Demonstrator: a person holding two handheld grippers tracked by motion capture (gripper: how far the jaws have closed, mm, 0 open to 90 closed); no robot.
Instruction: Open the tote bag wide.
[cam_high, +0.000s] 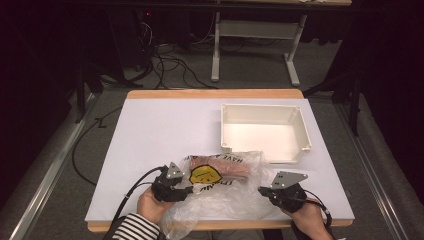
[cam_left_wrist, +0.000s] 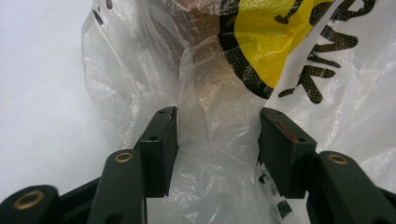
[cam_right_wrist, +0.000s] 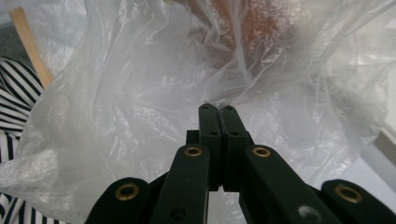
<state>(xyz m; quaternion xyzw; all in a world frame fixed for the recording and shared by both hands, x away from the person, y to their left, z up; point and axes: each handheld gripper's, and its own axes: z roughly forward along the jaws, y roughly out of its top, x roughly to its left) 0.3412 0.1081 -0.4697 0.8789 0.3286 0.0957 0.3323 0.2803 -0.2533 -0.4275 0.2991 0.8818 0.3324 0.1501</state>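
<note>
Opening the plastic bag (cam_high: 220, 192), lower centre: right gripper (cam_right_wrist: 218, 108) pinches film, seemingly; left gripper (cam_left_wrist: 217, 126) spread around a fold; next, pull apart

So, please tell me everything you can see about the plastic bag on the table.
The plastic bag is thin, clear and crumpled, printed with a yellow face and black letters. It lies at the table's near edge, in front of the white bin, with something reddish-brown inside. The right gripper is shut on a fold of its film. The left gripper stands half open with bag film bunched between its jaws.
</note>
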